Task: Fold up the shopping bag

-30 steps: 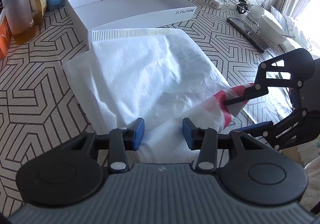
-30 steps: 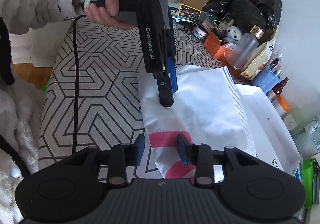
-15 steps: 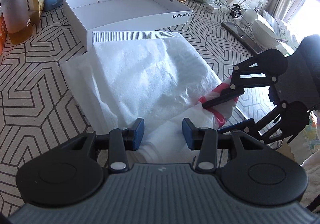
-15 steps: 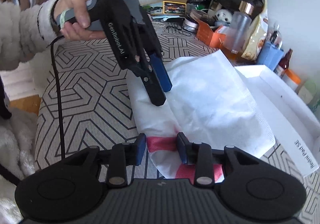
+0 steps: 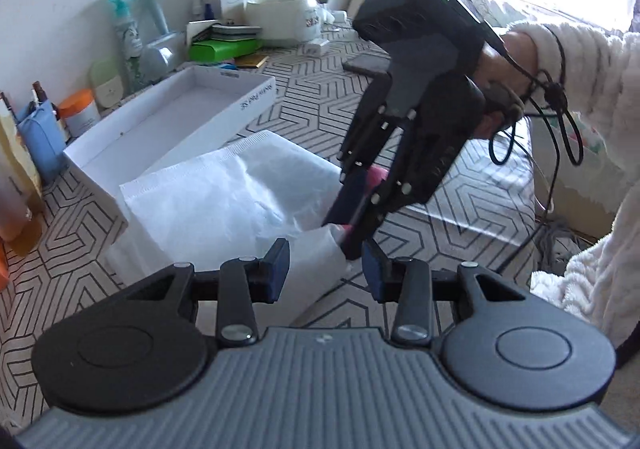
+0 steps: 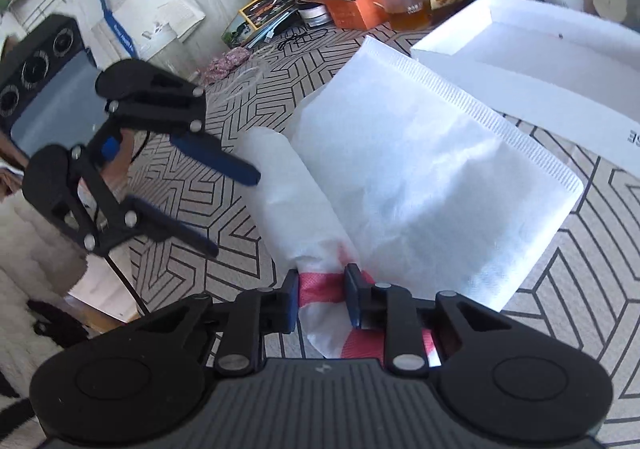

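Item: white shopping bag [image 6: 432, 169], half-rolled on patterned bench [image 6: 580, 289]. Your right tongs [image 6: 322, 291] closing on its red-striped end; left tongs [image 5: 326, 269] apart, empty. Risk: thin fabric slipping free, roll unfurling.

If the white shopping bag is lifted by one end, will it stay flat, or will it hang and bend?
The shopping bag will probably sag: its fabric looks thin and wrinkled, and one edge already curls into a loose roll. It seems very light. The right tongs are closing on its pink-striped end, so the unsupported rest may drape and drag across the table.
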